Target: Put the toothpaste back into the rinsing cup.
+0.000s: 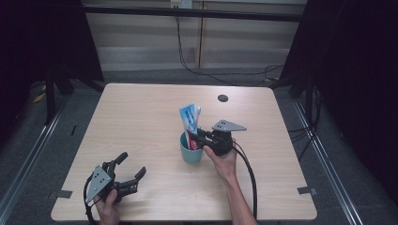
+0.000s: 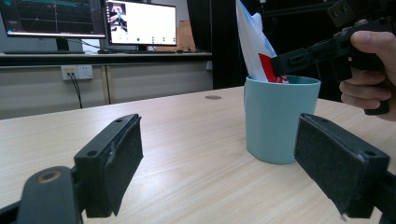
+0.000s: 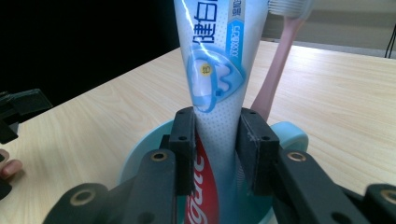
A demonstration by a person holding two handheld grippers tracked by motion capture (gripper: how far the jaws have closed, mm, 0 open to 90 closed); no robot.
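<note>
A teal cup (image 1: 190,149) (image 2: 279,119) (image 3: 289,134) stands near the middle of the table. A blue, white and red toothpaste tube (image 1: 189,120) (image 2: 256,44) (image 3: 215,74) stands upright in it, beside a pink toothbrush (image 1: 197,115) (image 3: 276,70). My right gripper (image 1: 197,139) (image 3: 217,149) is shut on the lower part of the tube, just above the cup's rim. My left gripper (image 1: 131,166) (image 2: 217,163) rests near the table's front left, jaws wide apart with nothing between them, pointing toward the cup.
The wooden table (image 1: 141,117) has a small dark cable hole (image 1: 223,98) (image 2: 213,97) toward its back. Monitors (image 2: 140,22) stand on a counter beyond the table. Cables hang down the back wall (image 1: 183,51).
</note>
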